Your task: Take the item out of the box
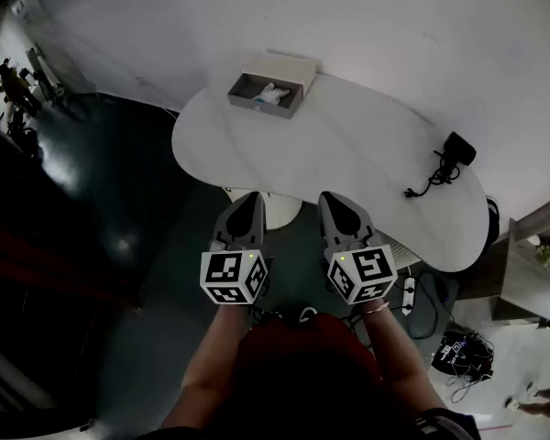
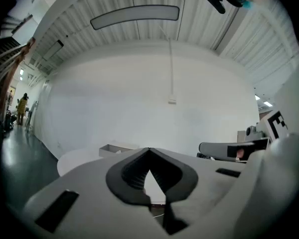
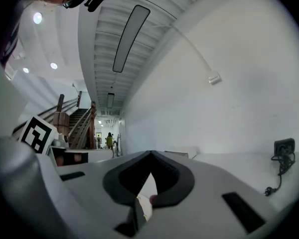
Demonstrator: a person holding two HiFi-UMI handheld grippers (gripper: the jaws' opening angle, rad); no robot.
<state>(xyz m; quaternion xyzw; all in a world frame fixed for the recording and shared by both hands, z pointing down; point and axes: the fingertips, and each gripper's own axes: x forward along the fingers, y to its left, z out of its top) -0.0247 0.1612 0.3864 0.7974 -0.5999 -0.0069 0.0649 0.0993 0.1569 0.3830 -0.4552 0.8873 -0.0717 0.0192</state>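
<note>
We stand over a white kidney-shaped table point(image 1: 367, 168), with a curved white wall point(image 1: 367, 26) beyond it at twelve o'clock. Dark glossy floor point(image 1: 101, 209) spreads toward nine o'clock, and a wooden cabinet point(image 1: 518, 278) sits at four. Overhead, a long light panel point(image 2: 134, 15) hangs on the ribbed ceiling point(image 2: 229, 49).

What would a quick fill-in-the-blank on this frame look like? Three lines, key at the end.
1. The white item lies ____ the box at the far end of the table.
2. The left gripper and the right gripper both have their jaws ____, with nothing between them.
3. In the head view, the black adapter with its cable lies on the table's ____ side.

Missing words: inside; shut; right
</note>
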